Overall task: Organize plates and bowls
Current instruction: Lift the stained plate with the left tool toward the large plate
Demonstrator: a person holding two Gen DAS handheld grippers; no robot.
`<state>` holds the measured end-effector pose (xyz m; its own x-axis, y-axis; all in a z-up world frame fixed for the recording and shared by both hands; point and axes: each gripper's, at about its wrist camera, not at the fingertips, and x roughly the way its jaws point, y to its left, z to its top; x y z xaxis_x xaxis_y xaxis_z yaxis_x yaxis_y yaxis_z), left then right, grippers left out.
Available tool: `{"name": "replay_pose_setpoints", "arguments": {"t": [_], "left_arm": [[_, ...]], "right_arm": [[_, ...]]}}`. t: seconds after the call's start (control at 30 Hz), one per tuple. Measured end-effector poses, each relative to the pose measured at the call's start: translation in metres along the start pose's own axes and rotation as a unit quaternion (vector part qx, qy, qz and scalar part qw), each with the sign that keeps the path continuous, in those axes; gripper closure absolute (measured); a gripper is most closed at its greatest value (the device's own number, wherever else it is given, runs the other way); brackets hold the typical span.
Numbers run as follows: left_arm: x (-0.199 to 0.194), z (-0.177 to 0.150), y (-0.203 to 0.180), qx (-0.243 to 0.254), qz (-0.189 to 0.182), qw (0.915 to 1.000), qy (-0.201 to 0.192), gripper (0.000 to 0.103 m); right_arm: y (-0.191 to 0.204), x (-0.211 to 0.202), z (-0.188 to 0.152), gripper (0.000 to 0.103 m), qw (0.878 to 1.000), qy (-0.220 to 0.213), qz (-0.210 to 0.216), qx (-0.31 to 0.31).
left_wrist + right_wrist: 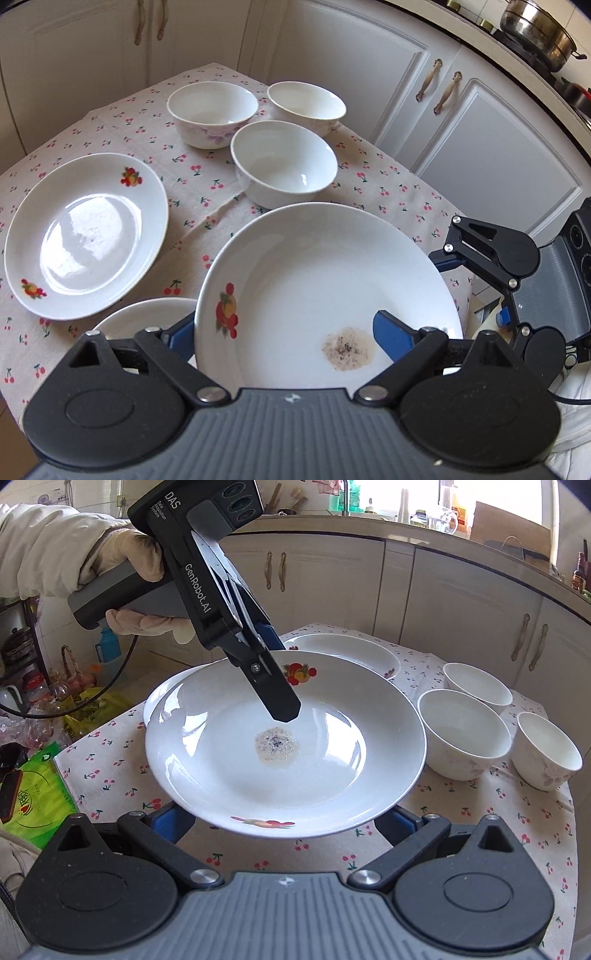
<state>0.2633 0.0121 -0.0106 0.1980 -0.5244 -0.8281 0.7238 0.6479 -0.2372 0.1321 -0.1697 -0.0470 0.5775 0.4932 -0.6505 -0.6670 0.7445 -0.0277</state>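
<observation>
Closest to me, my left gripper (282, 321) has its fingers wide. The white round plate with fruit pictures and a brown stain (314, 266) sits between them. One finger goes under the plate's left rim and the other lies on top, inside the plate, right beside the stain (347, 349). I cannot tell if they really pinch it.

My right gripper (282, 814) comes in from the plate's right side. Its fingers are wide too, and both are tucked under the rim. They carry nothing else.

I think the plate is up off the cherry-print tablecloth (207, 184). It tips a little.

Just under it, on the near left, a second white plate (147, 314) peeks out. So the place to stack it is straight down and a bit left.

Farther left lies a third white plate with fruit pictures (88, 236), alone and flat.

Farthest away stand three white bowls: a plain one (284, 162) closest, one with pink flowers (212, 110) far left, and another (306, 103) far right. They are close together, not stacked yet.
</observation>
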Motion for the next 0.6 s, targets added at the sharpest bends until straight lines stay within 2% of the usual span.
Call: {"name": "replay_pose_setpoints", "arguments": {"t": [0.37,0.6], "left_arm": [[-0.017,-0.036,0.036,-0.047,0.021,0.9985,-0.022,0.009],[-0.019,-0.05,0.047,-0.064,0.033,0.9969,-0.033,0.009]], "right_arm": [[0.023,0.039,0.022,0.0,0.999,0.021,0.03,-0.018],[0.034,0.051,0.029,0.0,0.999,0.027,0.033,-0.034]]}}
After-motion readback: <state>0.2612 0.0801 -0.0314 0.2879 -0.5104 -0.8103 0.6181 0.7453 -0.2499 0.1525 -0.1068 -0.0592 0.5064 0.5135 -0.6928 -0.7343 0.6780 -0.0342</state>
